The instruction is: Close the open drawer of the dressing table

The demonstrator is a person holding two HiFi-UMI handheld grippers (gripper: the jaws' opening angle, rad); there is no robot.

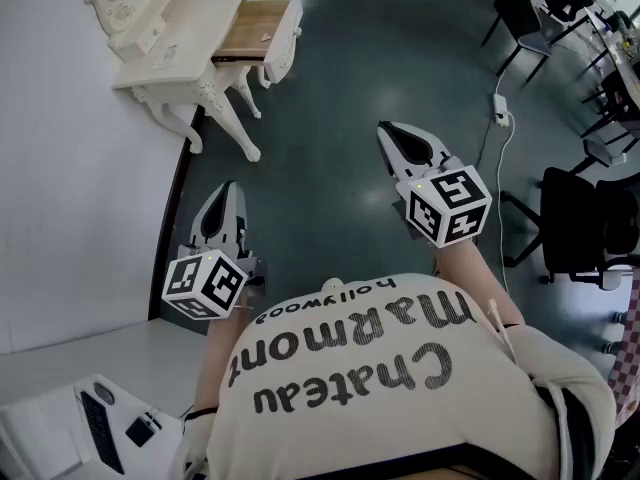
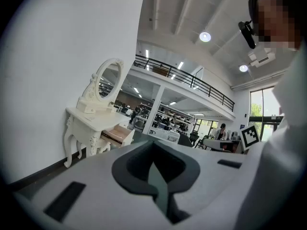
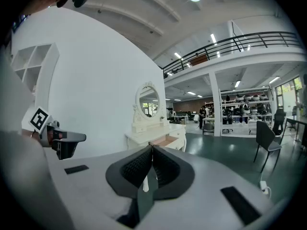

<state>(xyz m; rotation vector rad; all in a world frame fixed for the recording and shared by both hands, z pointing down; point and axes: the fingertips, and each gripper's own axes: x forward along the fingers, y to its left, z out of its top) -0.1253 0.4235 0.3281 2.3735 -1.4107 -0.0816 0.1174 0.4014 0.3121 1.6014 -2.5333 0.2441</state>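
The light wooden drawer (image 1: 252,28) of the cream-white carved dressing table (image 1: 170,53) stands pulled out, well ahead of both grippers and to their left, against the white wall (image 1: 60,168). The left gripper (image 1: 229,190) and the right gripper (image 1: 390,136) are both clenched on nothing, well apart from the table, above the dark green floor (image 1: 340,68). A black office chair (image 1: 585,218) stands to the right of the right gripper.
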